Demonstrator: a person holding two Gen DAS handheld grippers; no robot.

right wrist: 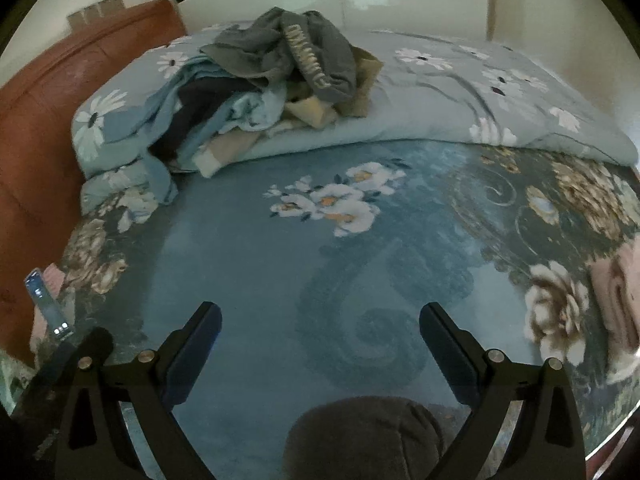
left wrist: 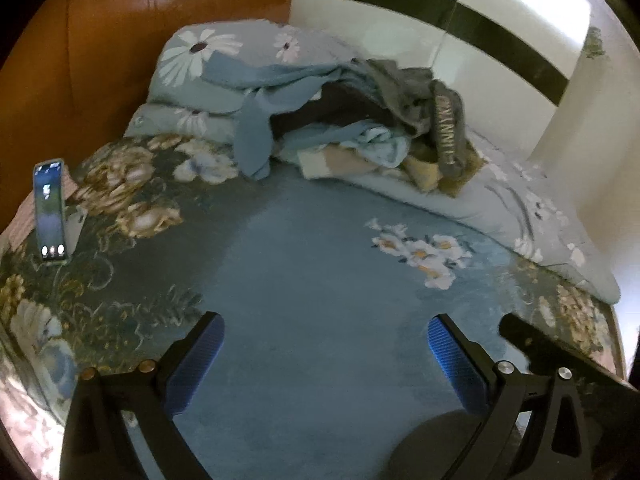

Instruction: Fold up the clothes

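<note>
Both grippers, left gripper (left wrist: 326,344) and right gripper (right wrist: 320,334), hang with jaws spread wide, holding nothing above the blue floral blanket (right wrist: 248,264). Far off, the clothes pile (right wrist: 256,84) lies on a folded quilt (right wrist: 440,96); its grey garment (right wrist: 320,56) carries unreadable lettering.

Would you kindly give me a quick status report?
Left gripper open, right gripper open, both empty. Clothes pile unfolded on quilt. Phone at bed edge.

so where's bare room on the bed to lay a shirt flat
The plain blue middle of the blanket, between the phone and the white flower print, is free. It is crowded at the clothes pile on the folded quilt.
</note>
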